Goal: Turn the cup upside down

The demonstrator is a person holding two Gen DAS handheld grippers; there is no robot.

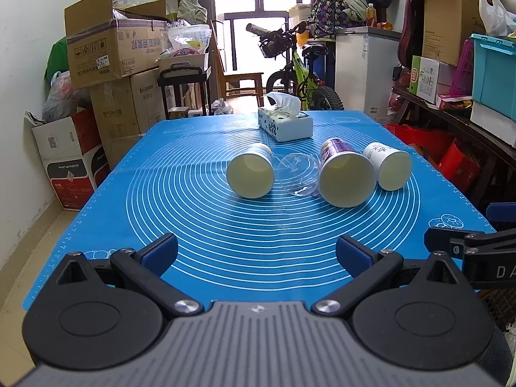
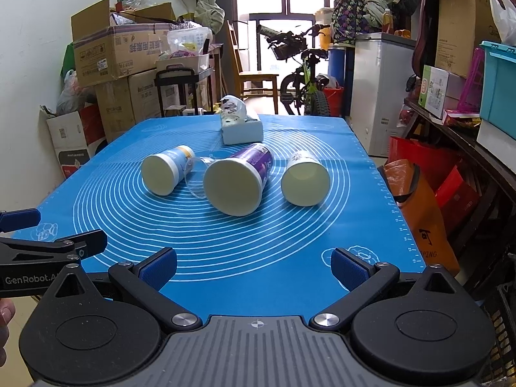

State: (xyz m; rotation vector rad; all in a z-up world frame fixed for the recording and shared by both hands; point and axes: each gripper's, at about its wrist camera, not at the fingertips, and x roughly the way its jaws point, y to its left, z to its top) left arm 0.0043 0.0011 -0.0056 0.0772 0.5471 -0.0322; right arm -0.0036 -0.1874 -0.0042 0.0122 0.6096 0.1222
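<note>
Paper cups lie on their sides on the blue mat, mouths facing both tools.
The left tool [image 1: 256, 253] and right tool [image 2: 253, 266] are spread wide, holding nothing. Best to pinch the purple cup [image 2: 237, 183] by its wall, then turn it mouth down. Only the left view shows the clear cup [image 1: 298, 174] well.

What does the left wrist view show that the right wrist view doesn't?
Left only: the clear plastic cup's whole open mouth, and the right hand-held gripper. Right only: an orange paper bag, and the left hand-held gripper. Both: three paper cups on their sides, white tissue box, blue silicone mat.
</note>
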